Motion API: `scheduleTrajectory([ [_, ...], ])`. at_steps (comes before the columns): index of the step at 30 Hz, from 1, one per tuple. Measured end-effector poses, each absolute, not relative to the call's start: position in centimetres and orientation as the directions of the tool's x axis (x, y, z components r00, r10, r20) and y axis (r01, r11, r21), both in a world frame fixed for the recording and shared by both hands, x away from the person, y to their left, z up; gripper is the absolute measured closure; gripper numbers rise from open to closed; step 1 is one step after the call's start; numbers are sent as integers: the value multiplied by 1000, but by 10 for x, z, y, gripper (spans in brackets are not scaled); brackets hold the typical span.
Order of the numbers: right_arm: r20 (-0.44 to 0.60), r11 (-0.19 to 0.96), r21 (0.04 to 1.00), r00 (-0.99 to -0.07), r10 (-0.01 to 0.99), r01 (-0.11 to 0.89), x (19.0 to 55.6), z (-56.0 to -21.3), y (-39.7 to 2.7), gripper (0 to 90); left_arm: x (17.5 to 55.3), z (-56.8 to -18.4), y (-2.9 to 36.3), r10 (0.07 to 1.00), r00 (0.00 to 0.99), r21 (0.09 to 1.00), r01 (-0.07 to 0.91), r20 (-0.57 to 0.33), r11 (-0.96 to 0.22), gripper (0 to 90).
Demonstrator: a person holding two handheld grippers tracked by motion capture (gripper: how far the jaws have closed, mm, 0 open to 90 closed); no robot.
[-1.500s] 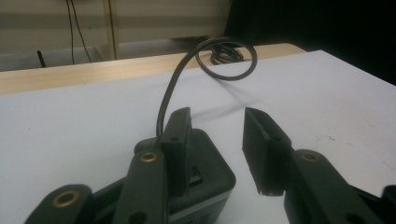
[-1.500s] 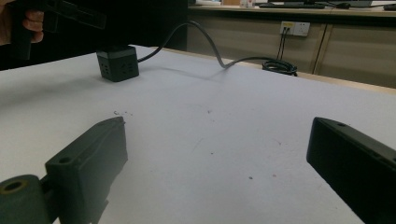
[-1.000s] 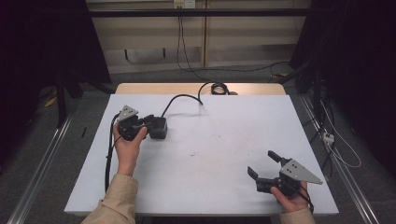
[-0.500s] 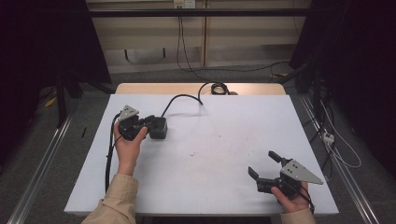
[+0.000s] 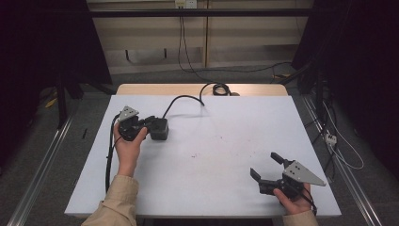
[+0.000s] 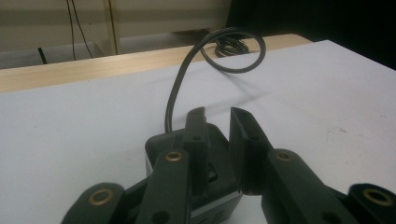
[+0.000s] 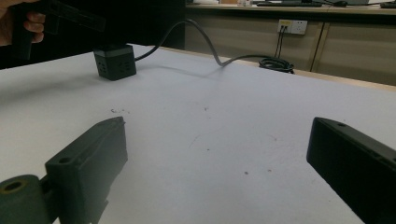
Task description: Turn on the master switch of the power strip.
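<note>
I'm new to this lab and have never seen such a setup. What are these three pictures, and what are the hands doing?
A person sits at a white table, holding a hand-operated gripper in each hand.

The high view looks down from above. The other two pictures come from small cameras riding on the grippers, looking along their black fingers.

On the table stands a black cube-shaped power block with a cable running to the far edge.

The left gripper is at the block, and its fingers have just been closing over the block's top. Whether they grip it yet is unclear.

The right gripper waits open and empty near the front edge.
</note>
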State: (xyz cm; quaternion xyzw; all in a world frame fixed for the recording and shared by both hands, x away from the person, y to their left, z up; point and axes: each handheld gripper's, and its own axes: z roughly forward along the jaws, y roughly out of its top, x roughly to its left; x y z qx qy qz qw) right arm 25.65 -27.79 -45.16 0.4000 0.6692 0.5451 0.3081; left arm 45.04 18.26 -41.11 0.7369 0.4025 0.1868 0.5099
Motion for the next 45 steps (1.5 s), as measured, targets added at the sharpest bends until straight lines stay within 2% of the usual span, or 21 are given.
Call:
scheduleTrajectory([
  [24, 19, 90, 976, -489, 872, 199, 256, -452, -278, 44, 452, -416, 183, 790, 602, 889, 418, -115, -189, 811],
  [33, 19, 90, 976, -489, 872, 199, 256, -451, -277, 45, 452, -418, 182, 787, 608, 884, 420, -107, -204, 900],
  [45, 18, 91, 976, -490, 872, 199, 256, -451, -277, 45, 453, -420, 180, 790, 602, 885, 423, -115, -195, 900],
])
